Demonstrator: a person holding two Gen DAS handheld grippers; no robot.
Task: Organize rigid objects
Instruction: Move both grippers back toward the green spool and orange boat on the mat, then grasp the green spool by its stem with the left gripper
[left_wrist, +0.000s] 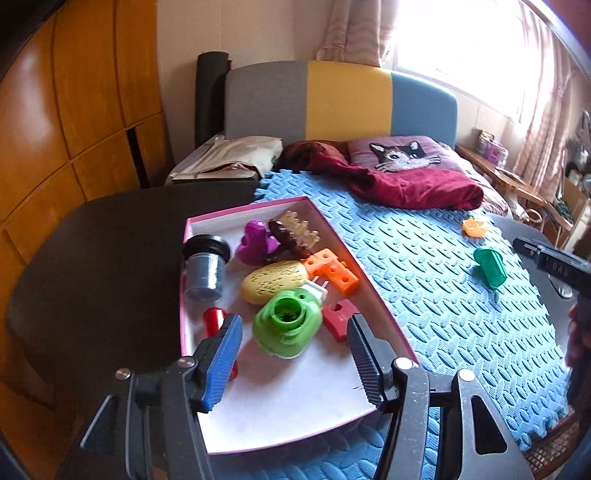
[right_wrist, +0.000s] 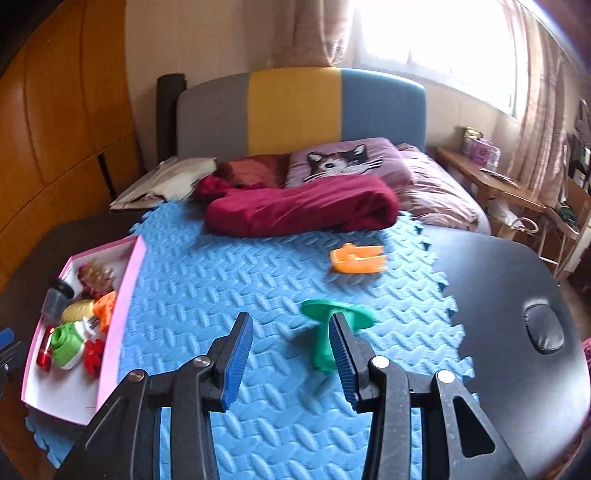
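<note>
Over the blue mat, right gripper (right_wrist: 291, 343), jaws apart and empty, nears the green toy (right_wrist: 325, 332) mid-mat; centre it squarely first. Left gripper (left_wrist: 295, 332) hangs open above the pink box (left_wrist: 347, 247).

Blue herringbone-embossed foam mat (right_wrist: 258, 280); pink-walled, white-floored box (left_wrist: 295, 398); green camera toy (left_wrist: 286, 323); orange piece (right_wrist: 358, 258) far right; grey-yellow-blue striped headboard (left_wrist: 340, 103).

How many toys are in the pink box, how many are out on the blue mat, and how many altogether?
In the pink box: 8
On the blue mat: 2, the orange piece and the green piece
Total: 10
</note>
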